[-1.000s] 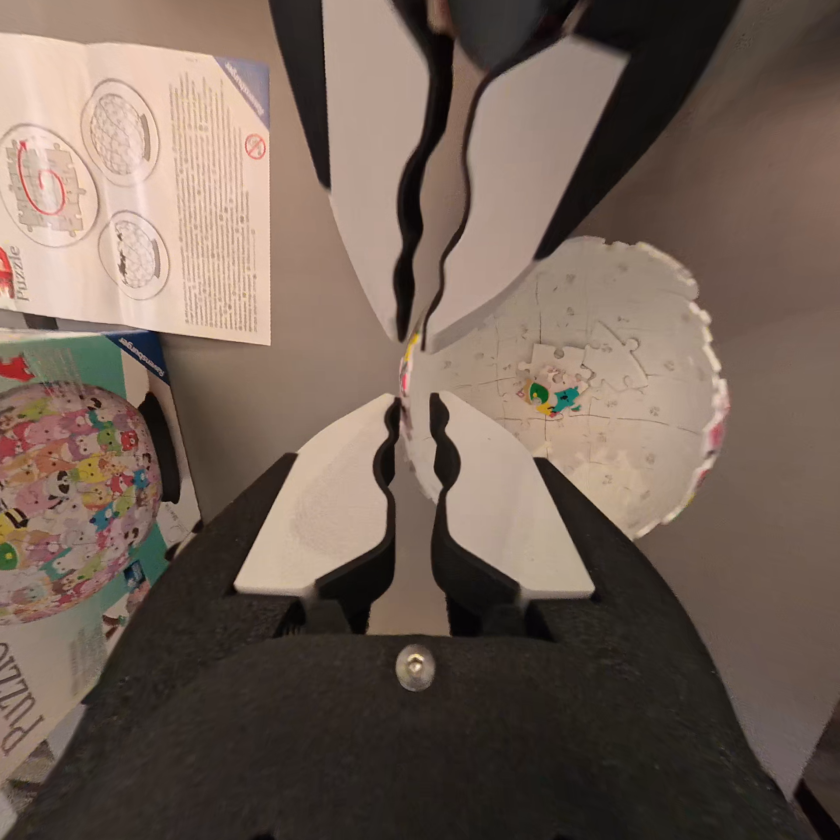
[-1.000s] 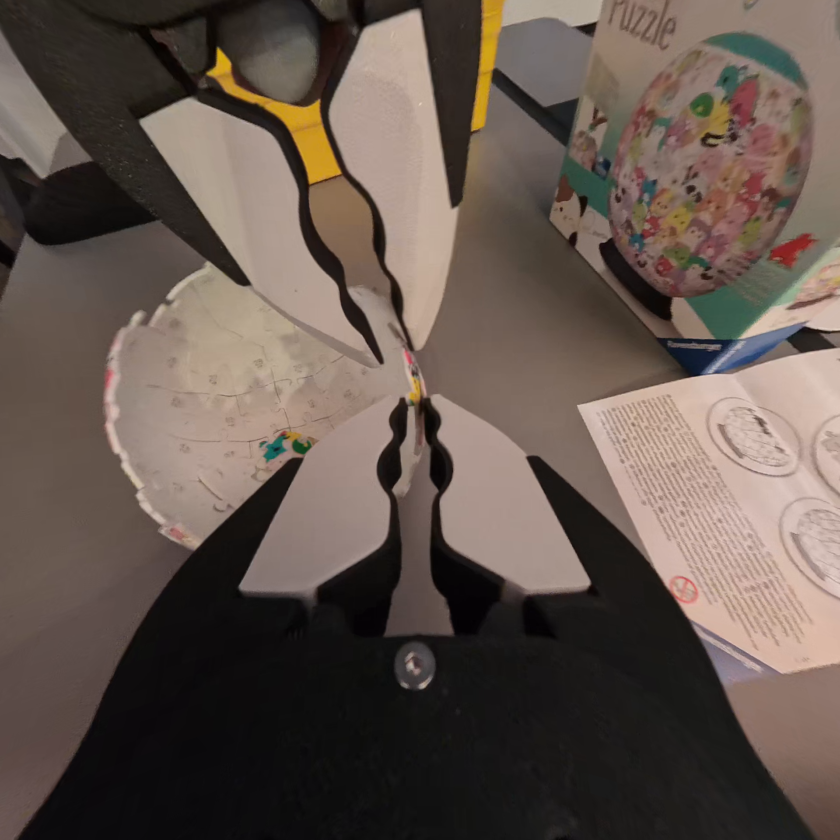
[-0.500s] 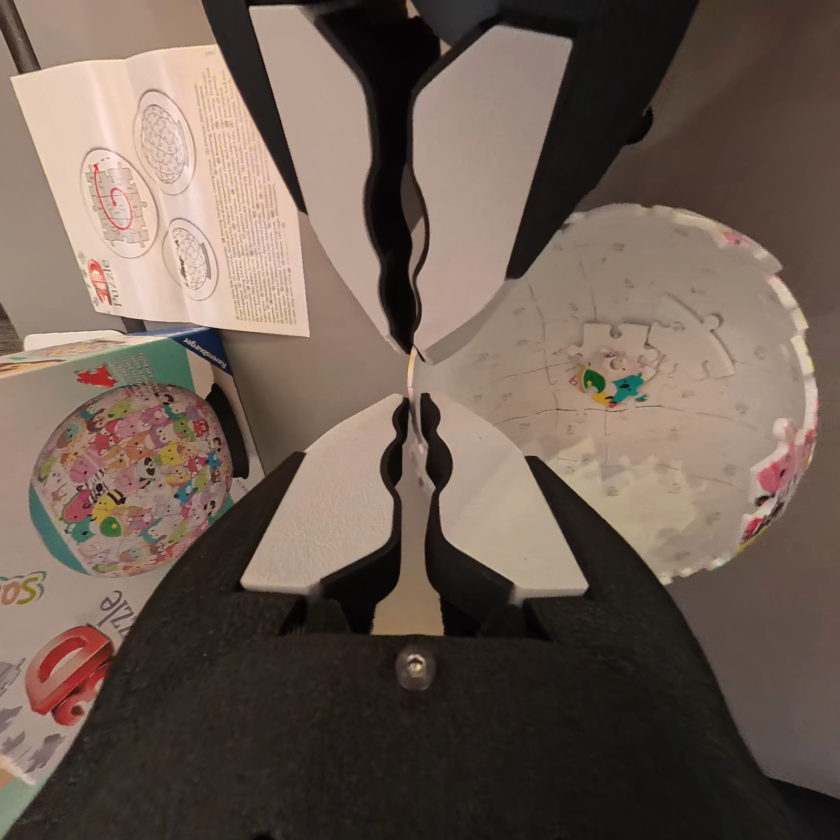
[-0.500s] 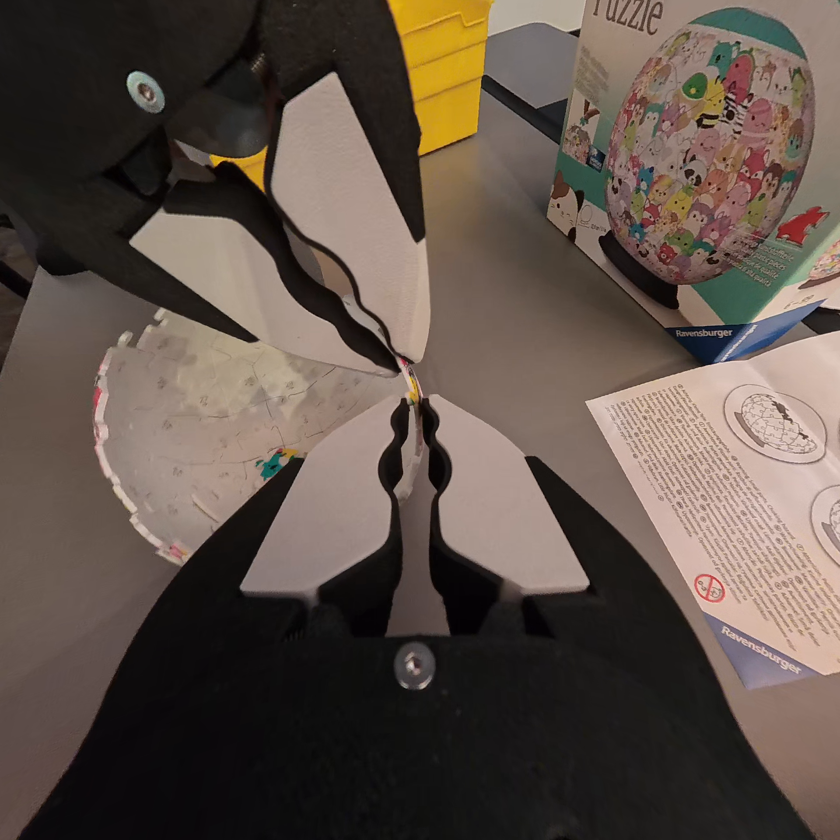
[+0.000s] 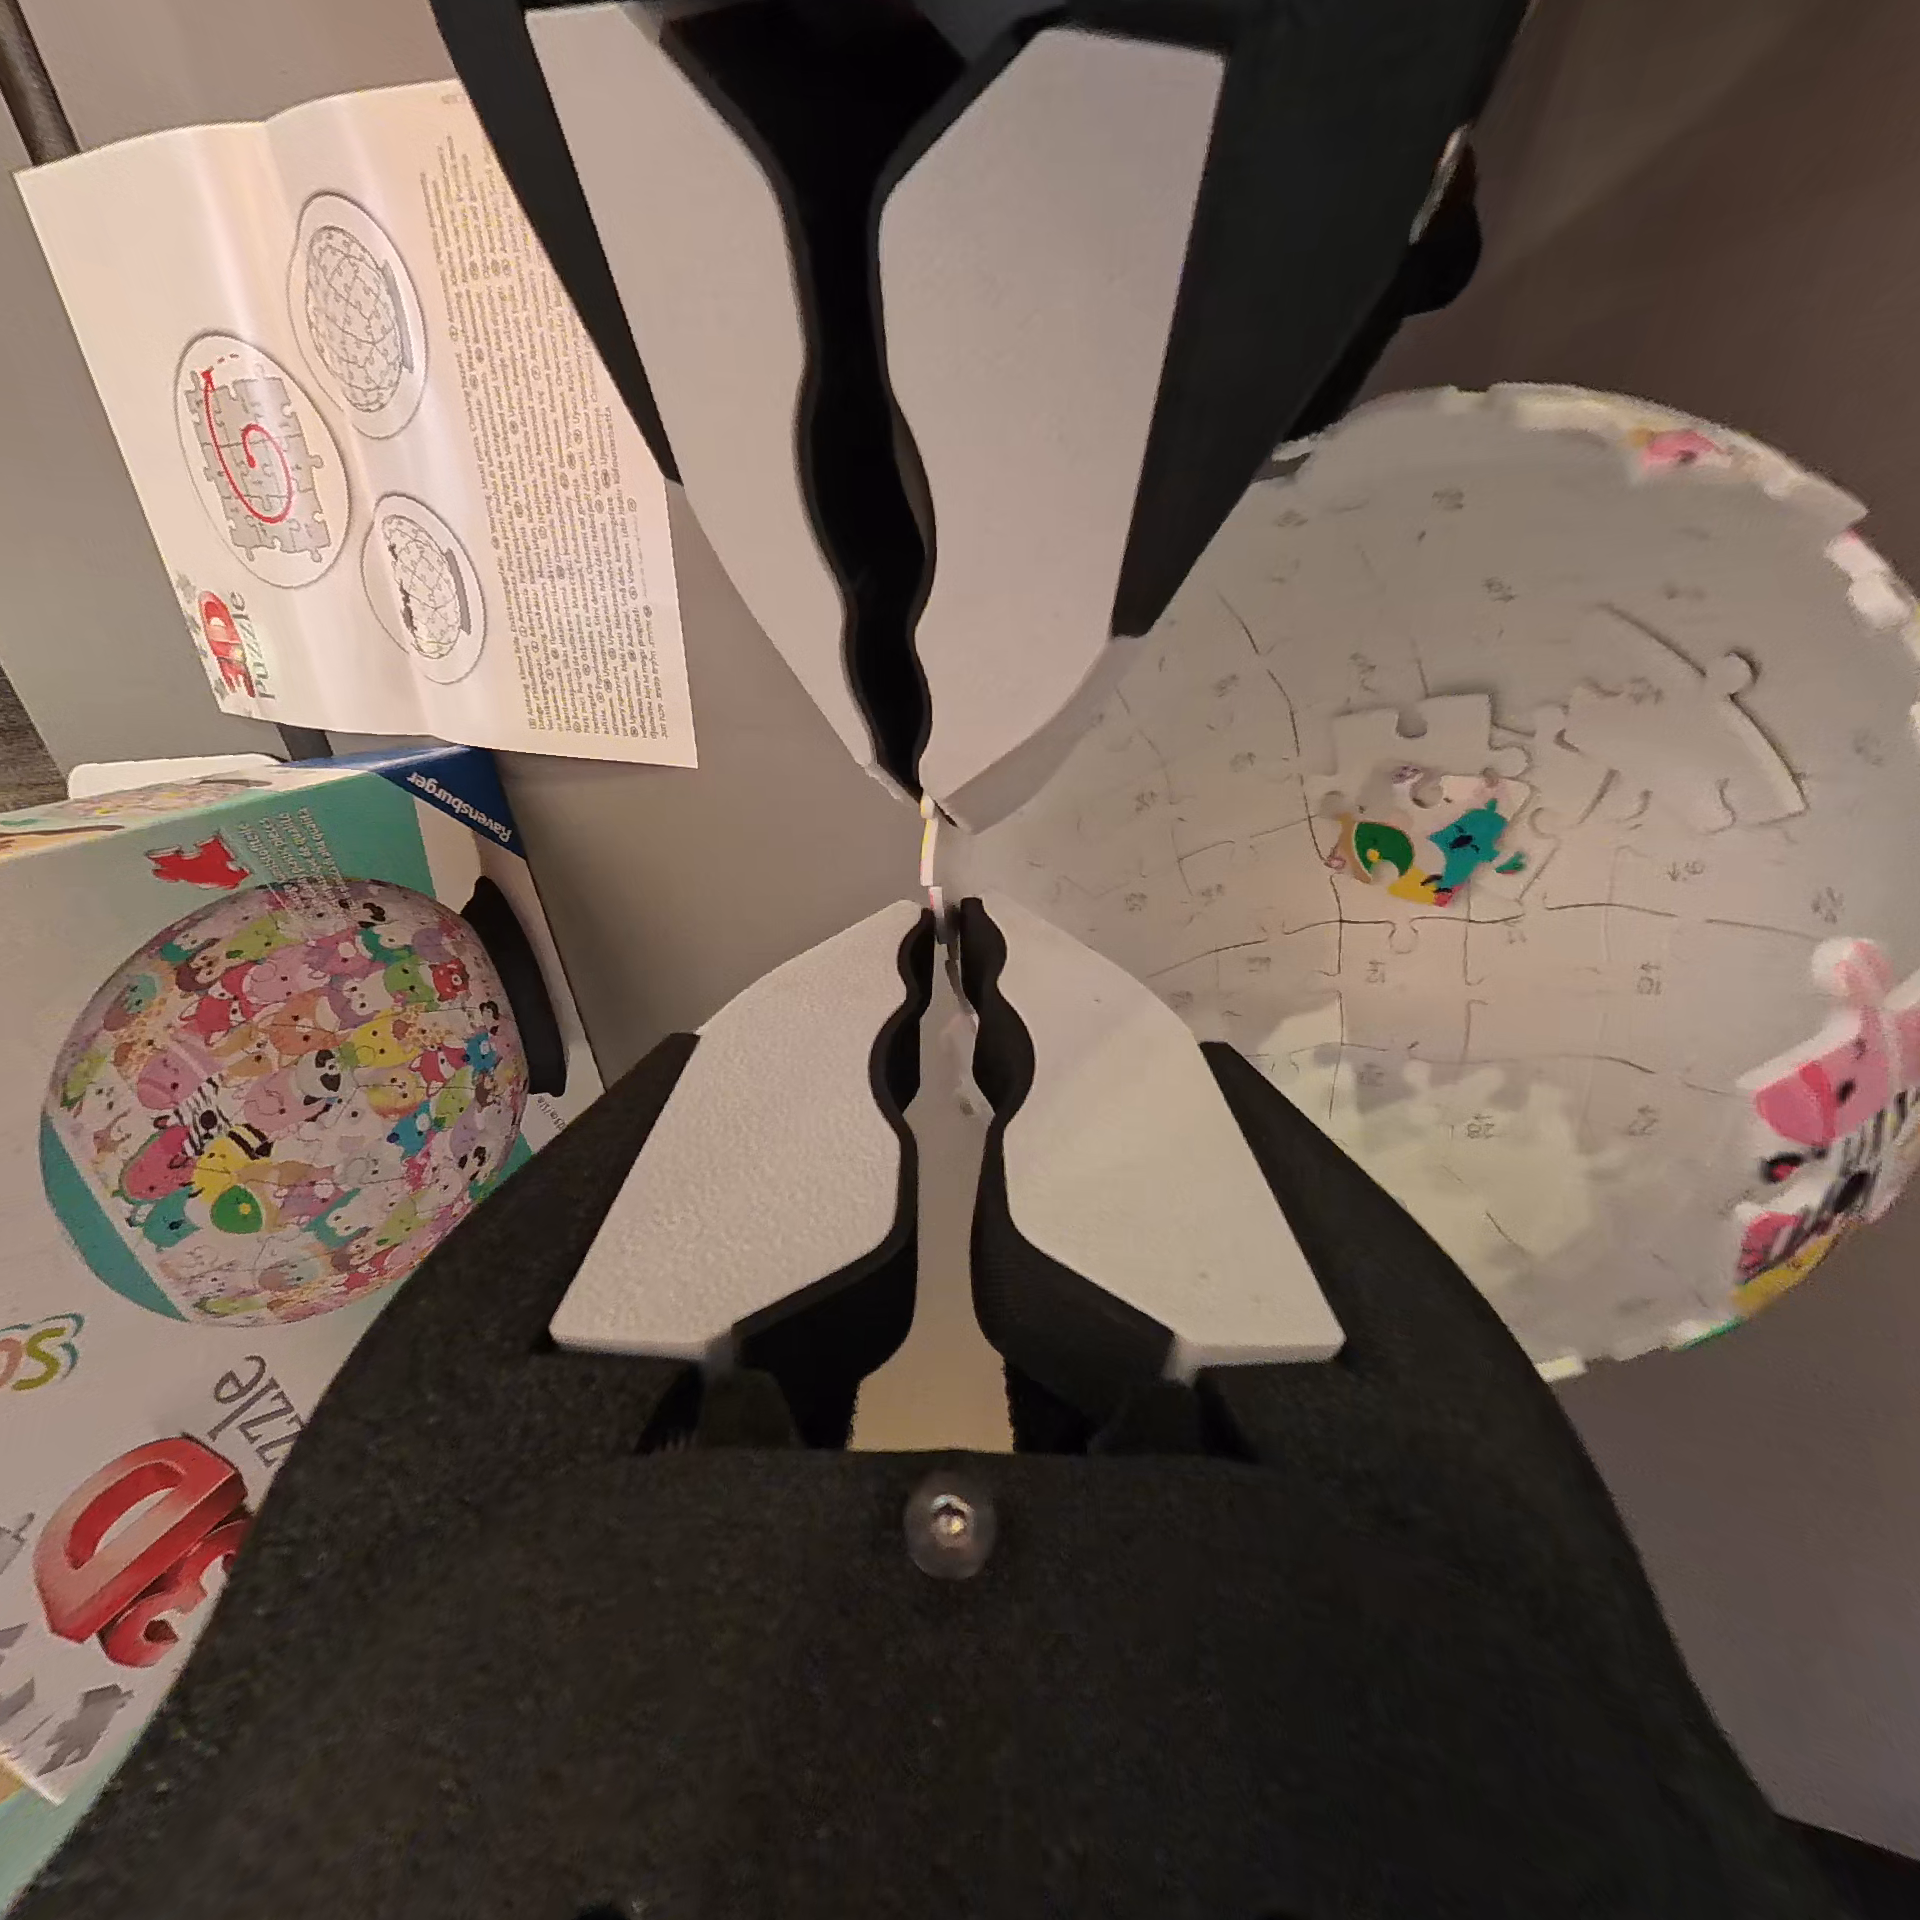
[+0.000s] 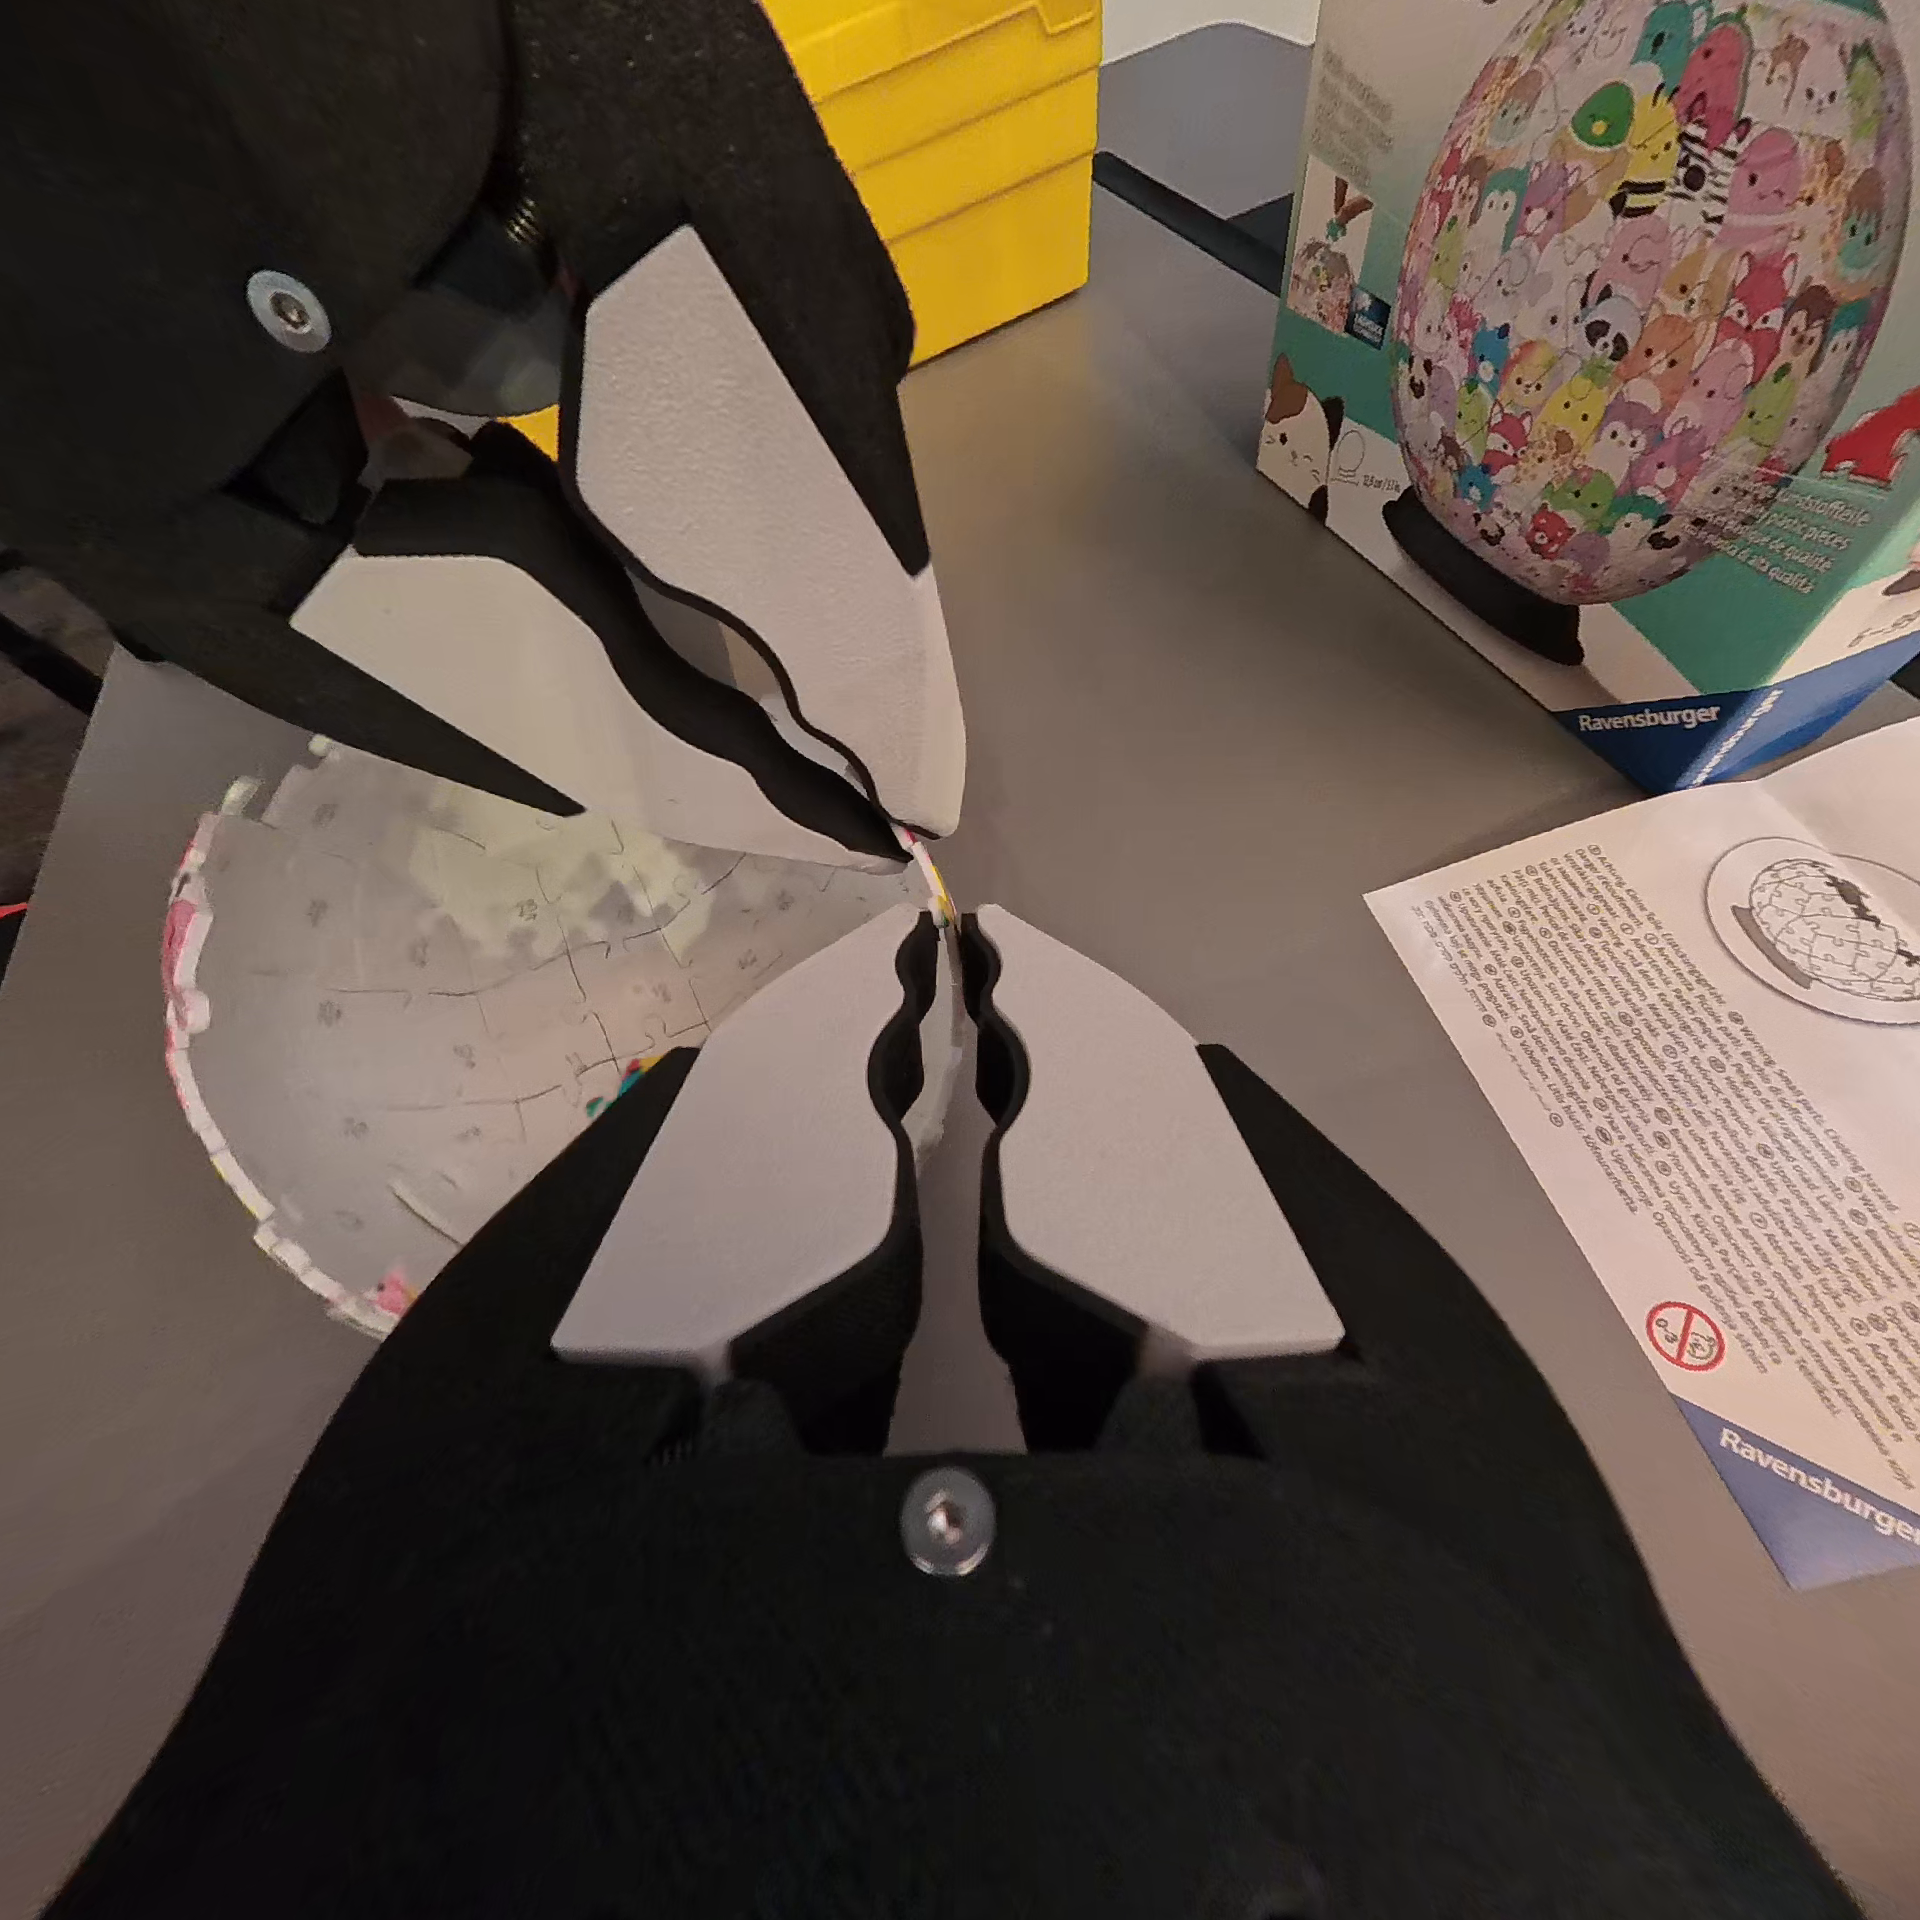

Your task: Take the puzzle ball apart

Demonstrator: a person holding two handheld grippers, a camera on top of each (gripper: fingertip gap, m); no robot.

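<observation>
The puzzle ball is a half shell (image 5: 1455, 1039), white inside with coloured pictures on its jagged rim. It opens toward both cameras over the grey table. My left gripper (image 5: 940, 914) is shut on the shell's near rim. My right gripper (image 5: 925, 795) is shut on the same rim right beside it, tip to tip. In the right wrist view the shell (image 6: 416, 1018) lies left, with my right gripper (image 6: 940, 920) below and my left gripper (image 6: 914, 831) above. A loose coloured piece (image 5: 1423, 852) and loose white pieces (image 5: 1413, 738) lie inside.
The puzzle box (image 5: 239, 1091) stands left of the shell and shows at the far right in the right wrist view (image 6: 1662, 312). A folded instruction leaflet (image 5: 395, 416) lies beside it on the grey table (image 6: 1195, 623). A yellow bin (image 6: 966, 156) stands at the back. Both grippers' tips are close together, under 4 cm apart.
Both grippers stay shut on the rim. The shell has turned and come closer, showing more of its inside. The left gripper has swung round, and the box and leaflet have shifted in both views.
</observation>
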